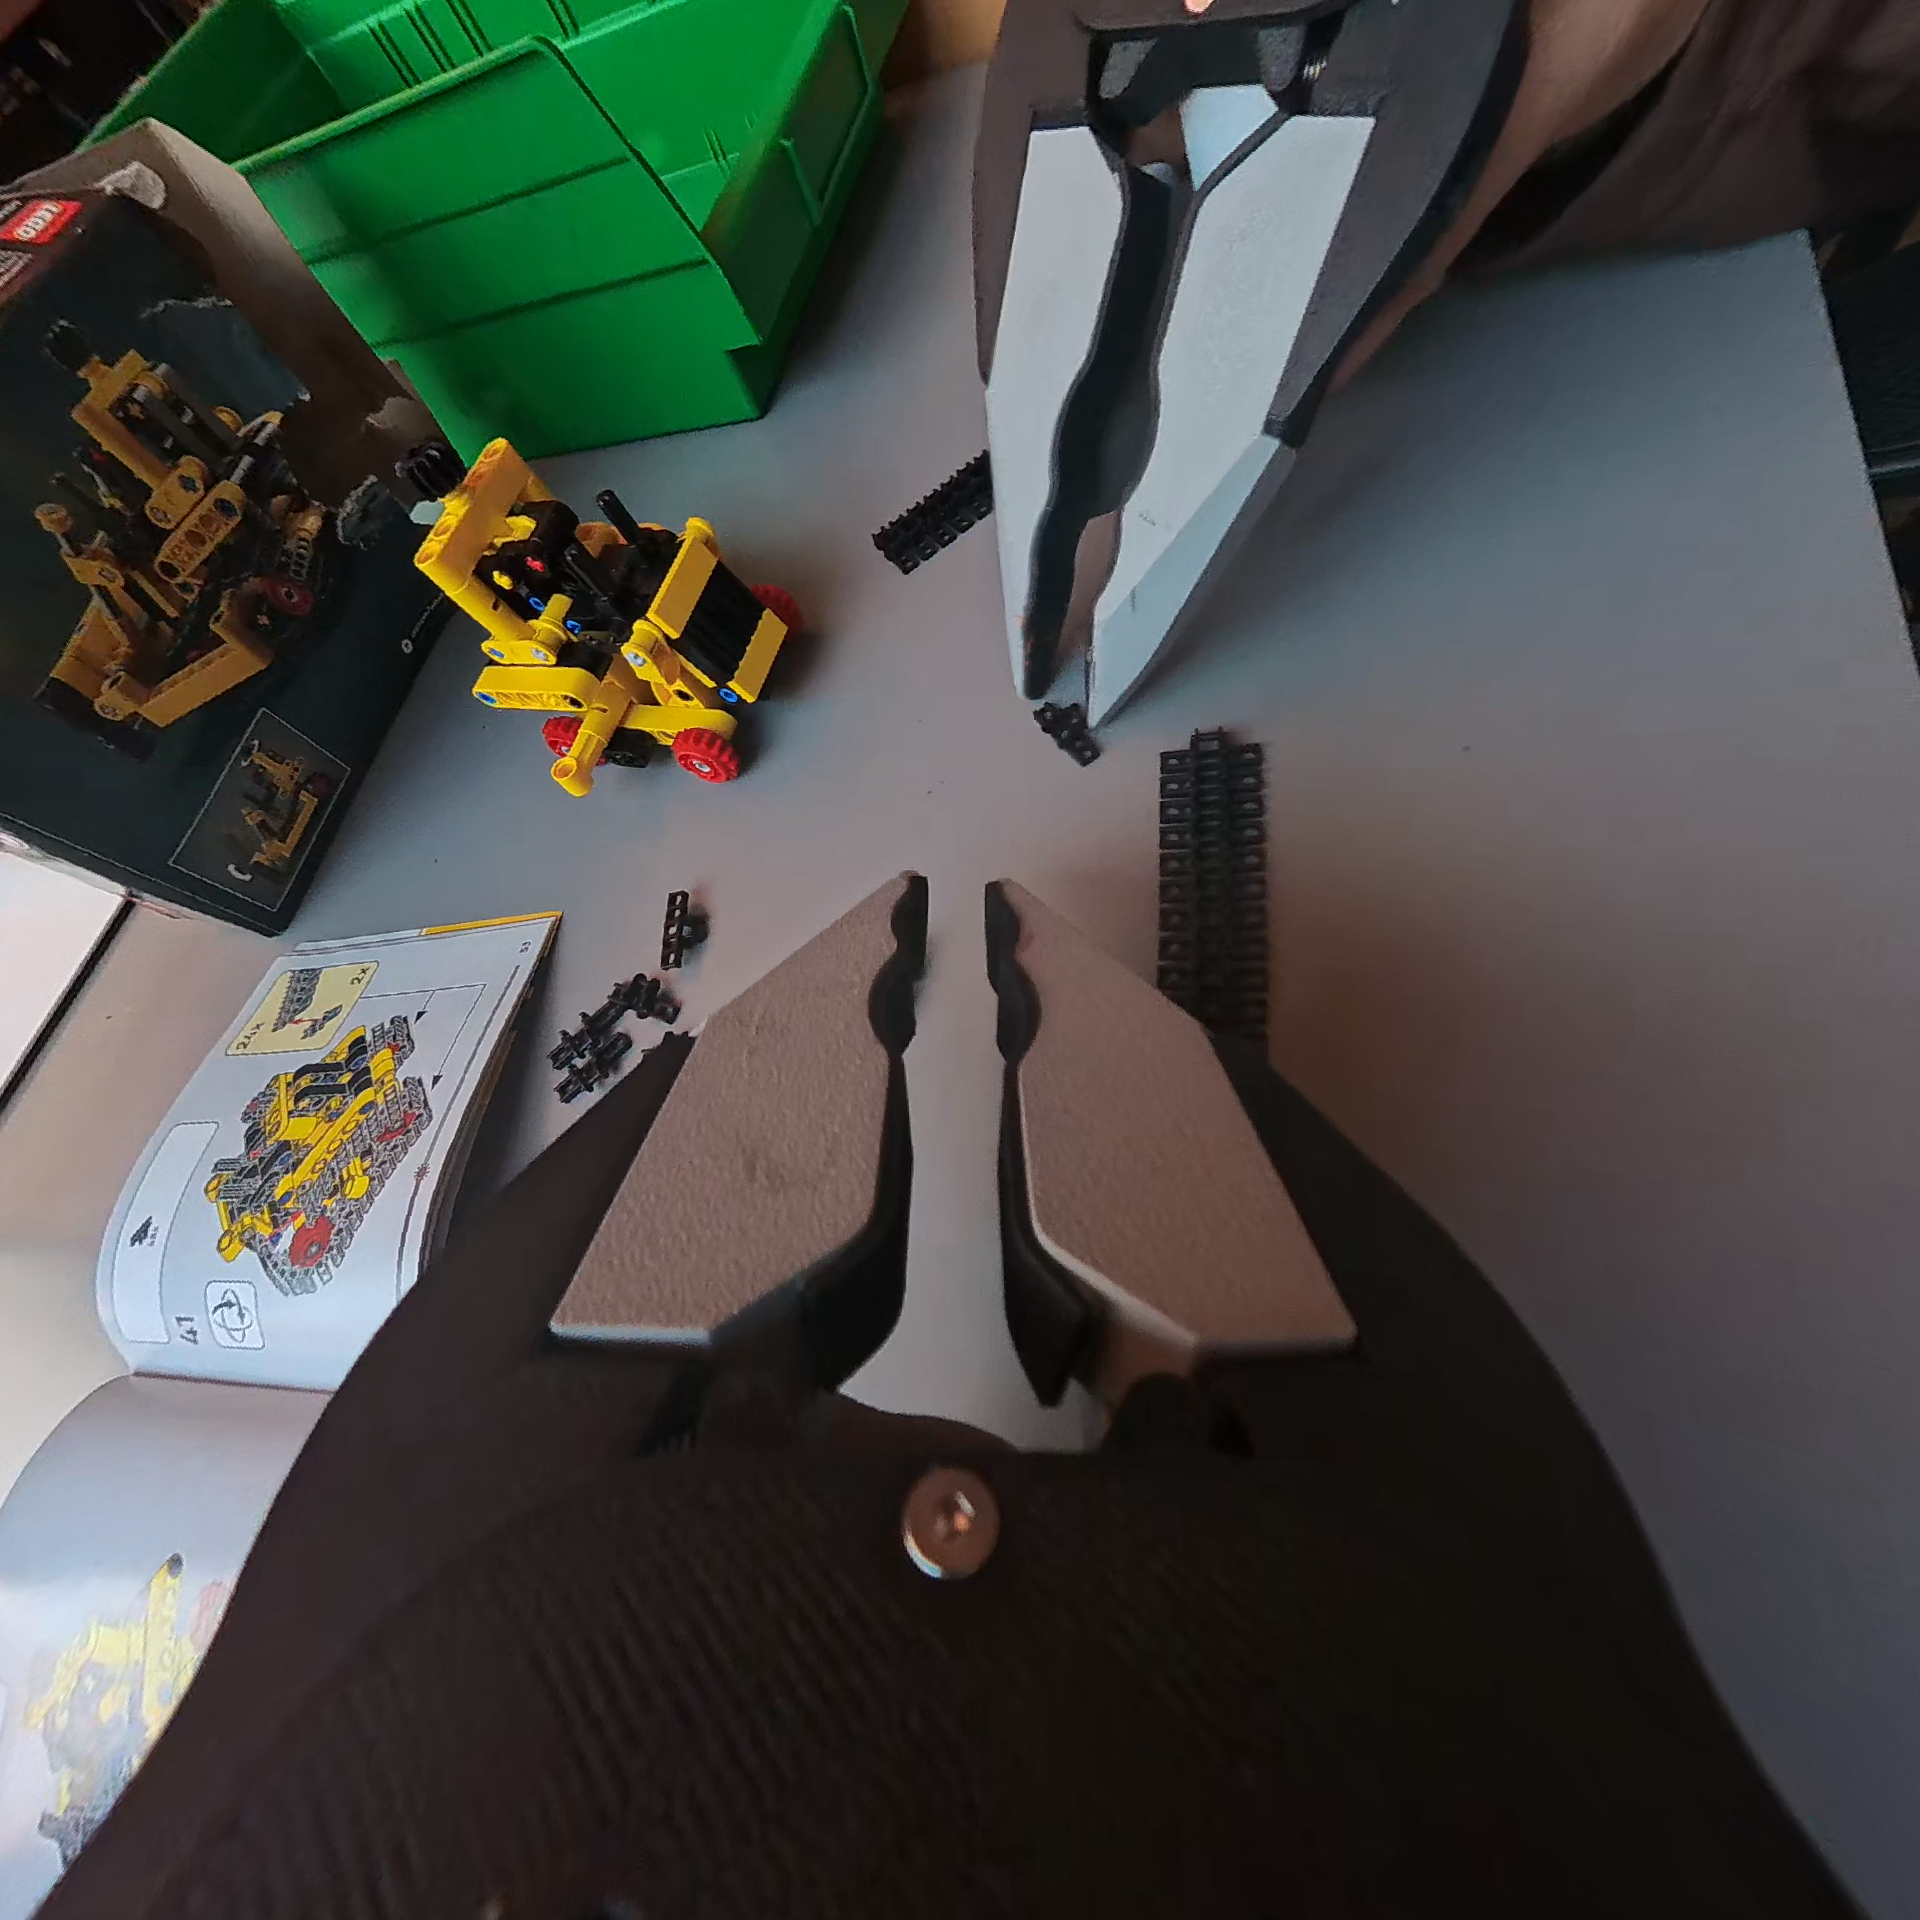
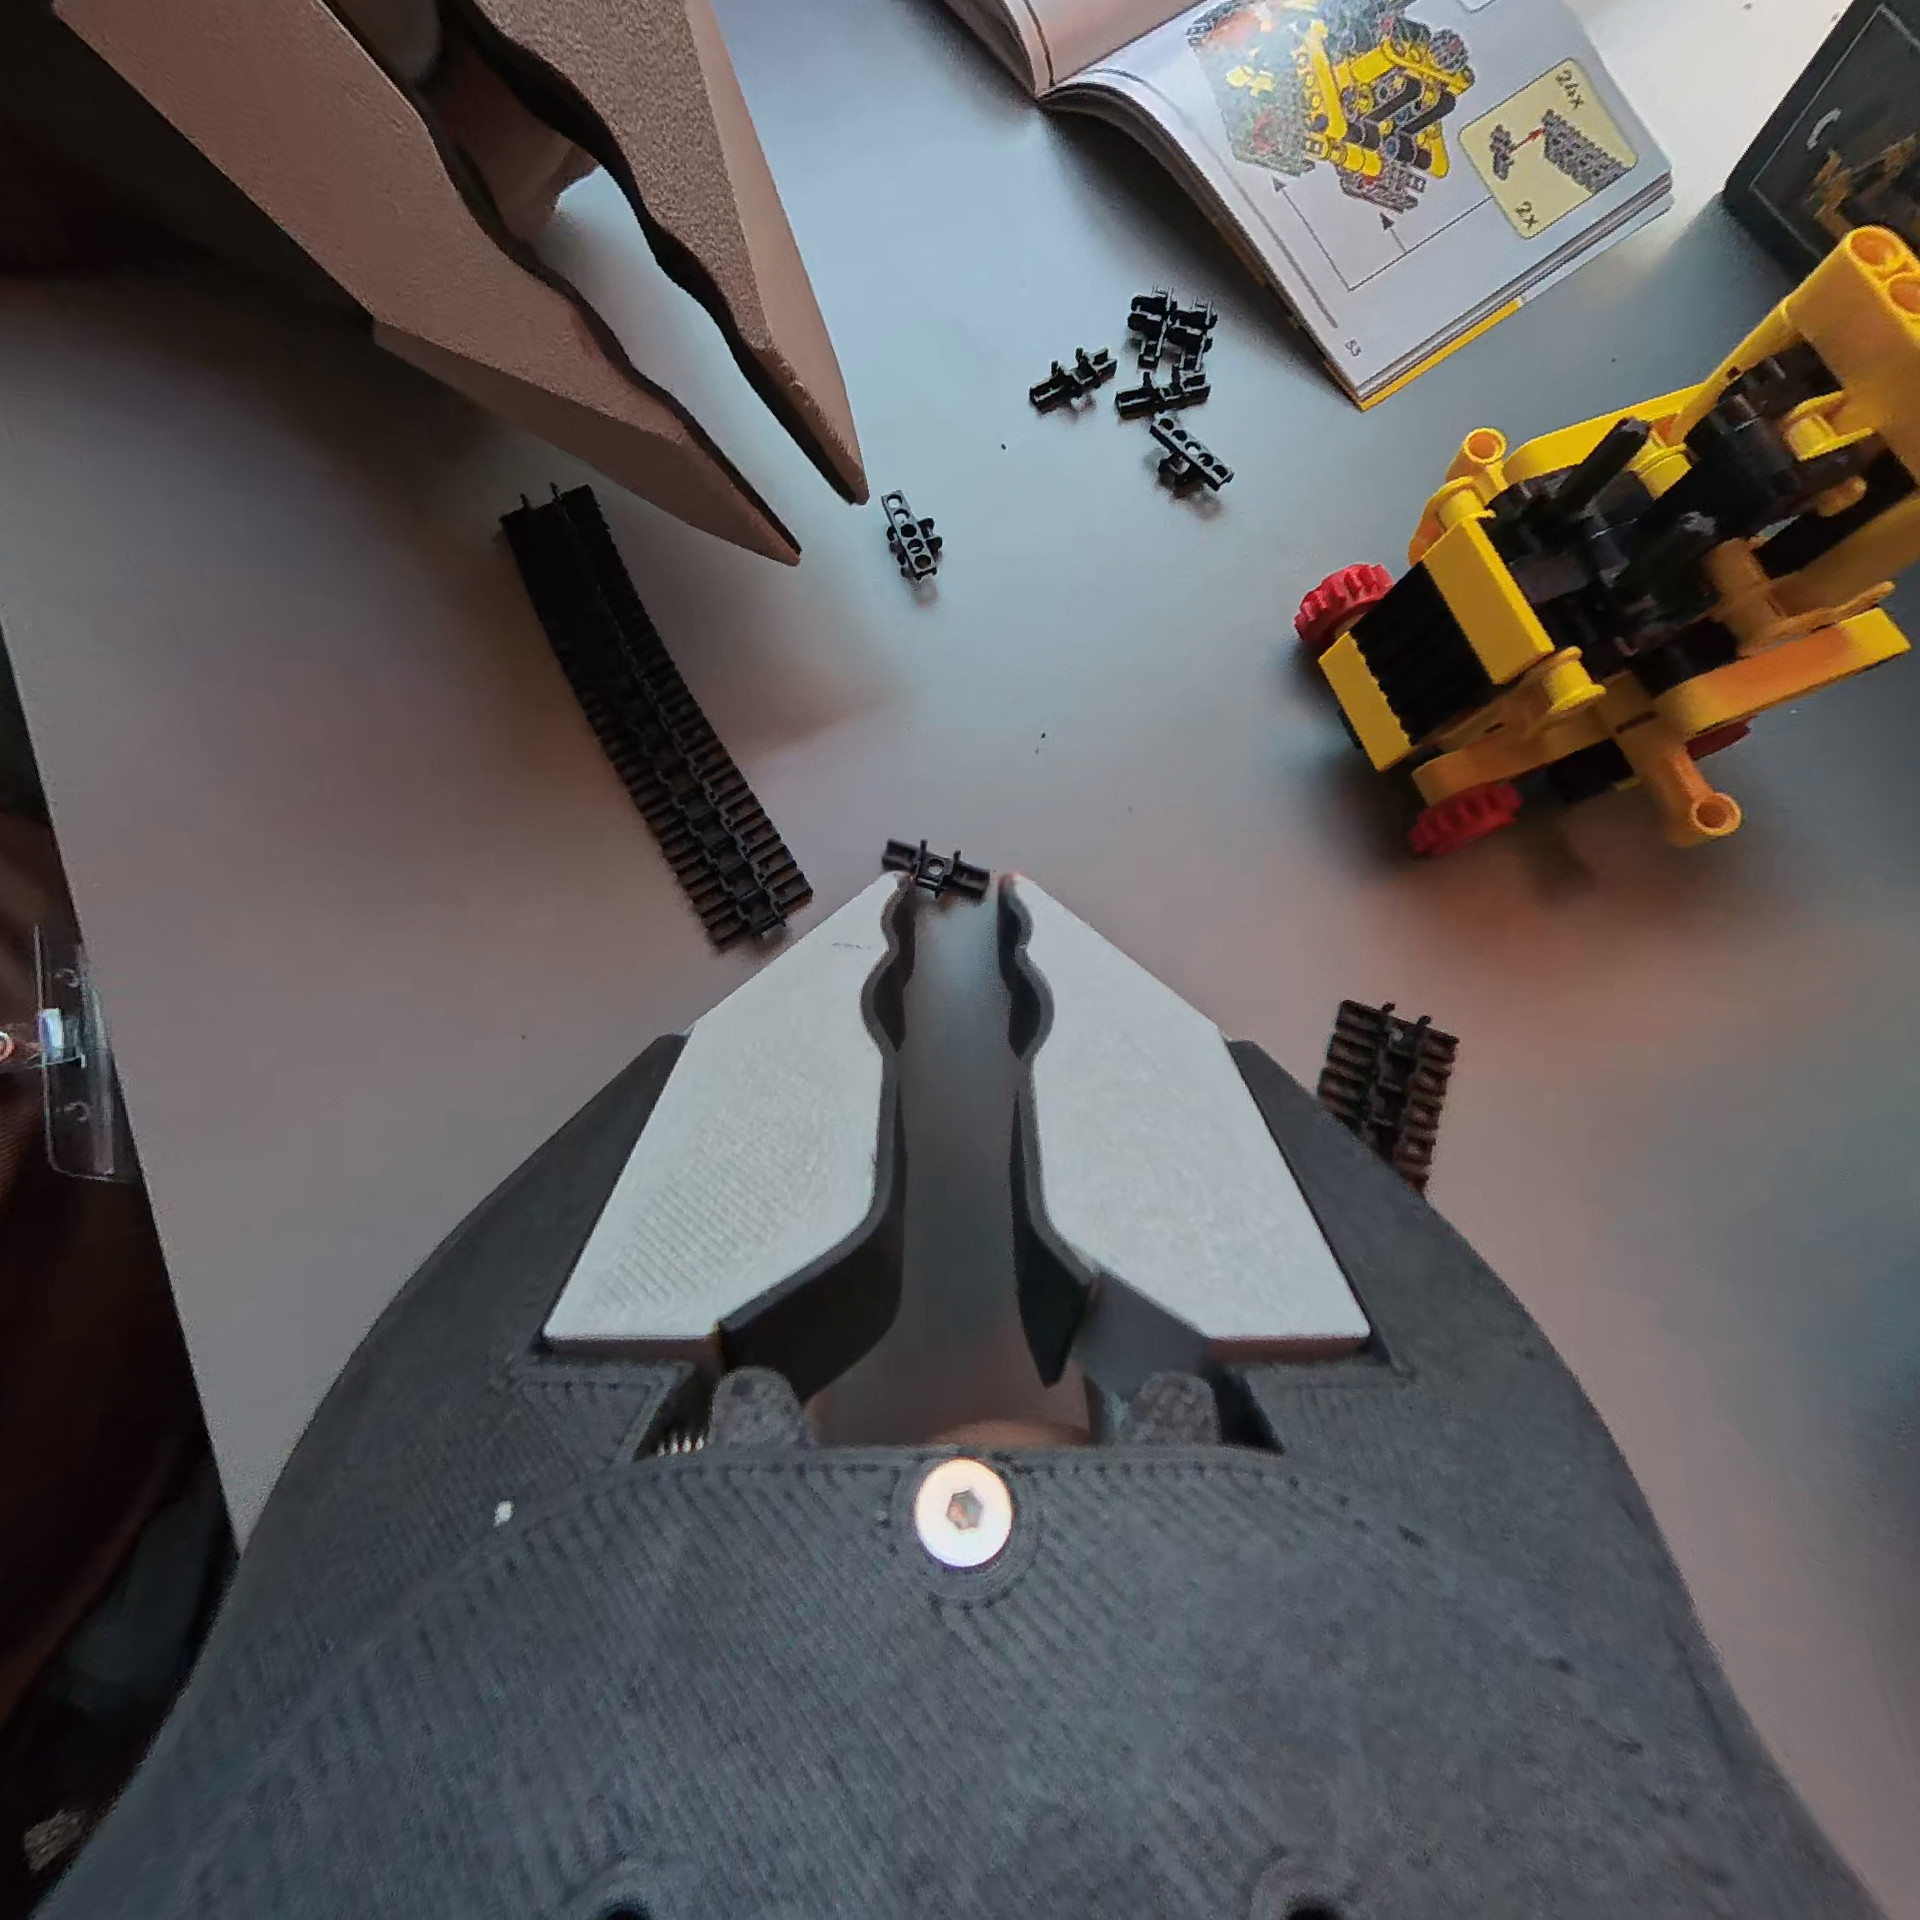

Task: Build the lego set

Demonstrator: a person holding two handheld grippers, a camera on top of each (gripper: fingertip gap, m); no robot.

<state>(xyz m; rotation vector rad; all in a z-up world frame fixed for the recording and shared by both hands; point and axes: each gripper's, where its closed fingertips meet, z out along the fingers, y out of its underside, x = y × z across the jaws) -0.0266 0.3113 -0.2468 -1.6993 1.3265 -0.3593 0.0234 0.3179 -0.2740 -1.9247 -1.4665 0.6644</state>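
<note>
Tabletop [image 1: 1455, 582]: grey surface that carried every piece of the set
Left gripper [image 1: 956, 899]: hovered over bare tabletop, jaws spread a little with nothing between them
Right gripper [image 2: 951, 883]: tips were down at the tabletop, jaws slightly apart; a single track link [image 2: 935, 868] lay right at the tips, touching the left one, and whether it was pinched could not be told
Long track strip [image 2: 655, 717]: black chain of joined links lay flat between the two grippers, one end just beside the single track link
Short track strip [image 2: 1387, 1086]: second black section lay close to the right gripper's right side, partly hidden by its body
Loose links [image 2: 1169, 384]: small cluster of black links sat beside the open manual, with one more link [image 2: 912, 532] lying apart, near the left gripper's tips
Bulldozer model [image 1: 608, 613]: yellow and black body with red sprocket wheels stood upright, without tracks
Manual [image 1: 312, 1132]: lay open at an assembly page beside the loose links
Box [image 1: 166, 540]: dark printed box lay next to the model
Green bins [image 1: 561, 208]: stood behind the model at the tabletop's far side
</note>
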